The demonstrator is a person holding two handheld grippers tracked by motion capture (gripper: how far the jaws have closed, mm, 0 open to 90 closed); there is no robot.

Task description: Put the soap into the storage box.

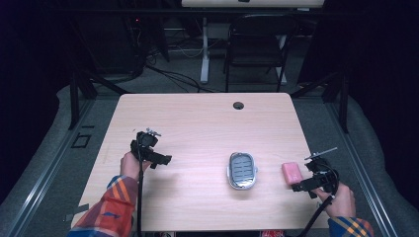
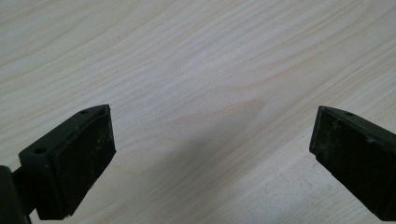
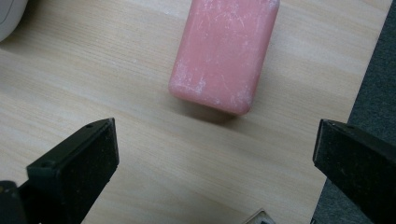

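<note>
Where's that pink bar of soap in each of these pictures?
High view: the soap lies on the table's right side, just left of the right claw, right of the grey dish.
Right gripper view: the soap is top centre, ahead of the open jaws, not between them.
Left gripper view: bare wood between open jaws, no soap.
Shared landmark: the table's right edge, also seen at right beside the soap.

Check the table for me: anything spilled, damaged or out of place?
Nothing spilled or broken. The pink soap bar lies flat near the table's right edge, its surface scuffed with whitish marks. The soap dish sits upright mid-table, with no soap in it.
</note>
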